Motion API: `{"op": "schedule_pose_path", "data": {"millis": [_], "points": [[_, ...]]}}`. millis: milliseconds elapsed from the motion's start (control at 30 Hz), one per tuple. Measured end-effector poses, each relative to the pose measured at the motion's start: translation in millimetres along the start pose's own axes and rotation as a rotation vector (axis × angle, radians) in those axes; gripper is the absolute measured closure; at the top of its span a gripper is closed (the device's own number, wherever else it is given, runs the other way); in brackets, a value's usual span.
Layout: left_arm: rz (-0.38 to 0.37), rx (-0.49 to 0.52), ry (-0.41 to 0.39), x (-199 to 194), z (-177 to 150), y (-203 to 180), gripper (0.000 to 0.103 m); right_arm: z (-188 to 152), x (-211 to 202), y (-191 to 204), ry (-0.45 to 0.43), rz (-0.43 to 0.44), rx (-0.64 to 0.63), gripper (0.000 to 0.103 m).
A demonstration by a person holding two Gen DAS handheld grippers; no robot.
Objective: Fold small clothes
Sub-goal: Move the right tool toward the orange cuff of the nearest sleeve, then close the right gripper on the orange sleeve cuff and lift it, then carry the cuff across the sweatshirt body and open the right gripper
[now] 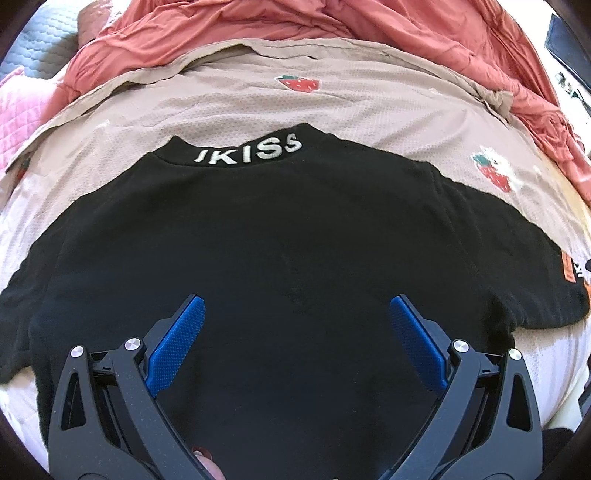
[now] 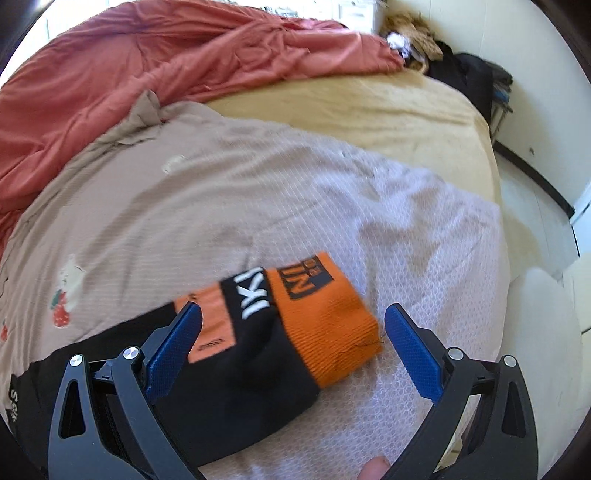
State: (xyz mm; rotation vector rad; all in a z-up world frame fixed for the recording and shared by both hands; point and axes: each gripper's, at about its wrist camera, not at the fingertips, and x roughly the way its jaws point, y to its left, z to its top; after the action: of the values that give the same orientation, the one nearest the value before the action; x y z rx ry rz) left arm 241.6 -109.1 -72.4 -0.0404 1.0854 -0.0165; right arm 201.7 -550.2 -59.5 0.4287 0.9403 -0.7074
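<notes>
Right wrist view: our right tongs [image 2: 293, 339] gape empty around the limp black shirt's [image 1: 258, 240] orange cuff [image 2: 328, 325]; left tongs [image 1: 297, 332] likewise; we pinch there.

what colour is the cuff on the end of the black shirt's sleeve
Orange, with black print; the sleeve cuff shows best in the right wrist view.

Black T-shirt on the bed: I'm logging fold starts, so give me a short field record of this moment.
garment: black cotton T-shirt, spread flat, white lettering at collar
sleeve: orange ribbed cuff, lying between the right gripper's fingers
surface: beige strawberry-print bed cover
behind: crumpled rust-red quilt
left gripper: open, above shirt body
right gripper: open
folds made: none visible
</notes>
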Motion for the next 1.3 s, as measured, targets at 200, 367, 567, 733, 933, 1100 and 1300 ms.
{"op": "schedule_pose_path", "data": {"millis": [200, 367, 567, 733, 933, 1100, 1300], "points": [[0.021, 0.044, -0.002, 9.8, -6.4, -7.4, 0.009, -0.1, 16.8, -3.5, 0.038, -0.012, 0.032, 0.033], [0.025, 0.035, 0.017, 19.1, -10.4, -6.9, 0.009, -1.9, 30.5, -7.4, 0.085, 0.011, 0.070, 0.036], [0.024, 0.029, 0.010, 19.1, -10.8, -7.7, 0.009, -0.8, 26.4, 0.8, 0.069, 0.057, 0.045, 0.076], [0.001, -0.002, 0.014, 14.2, -9.8, -3.9, 0.009, -0.2, -2.2, 8.6, -0.019, 0.216, 0.028, 0.088], [-0.022, -0.066, -0.010, -4.4, -8.5, 13.7, 0.009, -14.3, -51.7, 64.6, -0.147, 0.393, -0.177, 0.089], [0.003, -0.117, -0.042, -21.9, -11.0, 40.8, 0.009, -54.1, -93.8, 130.7, -0.180, 0.595, -0.367, 0.089], [0.033, -0.205, -0.038, -34.0, -21.1, 80.9, 0.009, -107.9, -114.8, 204.6, -0.103, 0.770, -0.561, 0.089]]}}
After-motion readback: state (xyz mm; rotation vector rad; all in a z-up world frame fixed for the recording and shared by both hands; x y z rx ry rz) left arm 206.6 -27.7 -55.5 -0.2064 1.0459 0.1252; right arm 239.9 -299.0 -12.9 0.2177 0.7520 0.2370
